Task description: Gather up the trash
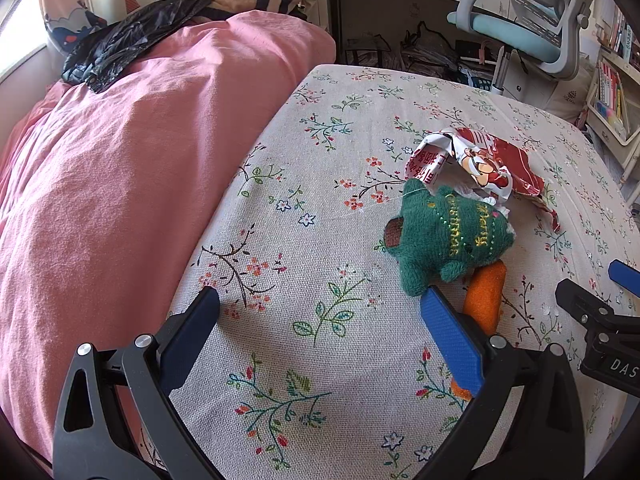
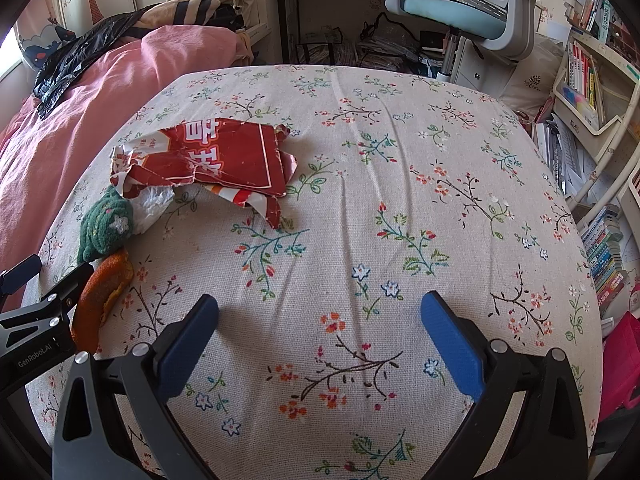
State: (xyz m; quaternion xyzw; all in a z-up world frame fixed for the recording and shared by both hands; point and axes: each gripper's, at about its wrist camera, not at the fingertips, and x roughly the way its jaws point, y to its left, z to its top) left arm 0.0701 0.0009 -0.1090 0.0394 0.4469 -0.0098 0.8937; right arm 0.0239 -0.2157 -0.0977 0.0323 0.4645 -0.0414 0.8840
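Orange peel by my left tong, red wrapper beyond — nothing held yet.

Nearest the left wrist camera, the left gripper (image 1: 320, 304) stands spread wide and empty over the floral cloth (image 1: 320, 184); its right finger partly covers the orange peel (image 1: 486, 296), which touches the green knitted toy (image 1: 440, 240), with the torn red wrapper (image 1: 480, 164) just behind. From the right wrist camera, the right gripper (image 2: 320, 312) is likewise agape and empty, the wrapper (image 2: 224, 160) well ahead to its left — light, crinkly, probably slippery foil, so I'd pinch a raised torn edge. I judge the peel (image 2: 102, 292) soft and pliable; I'd grip across its curled middle.
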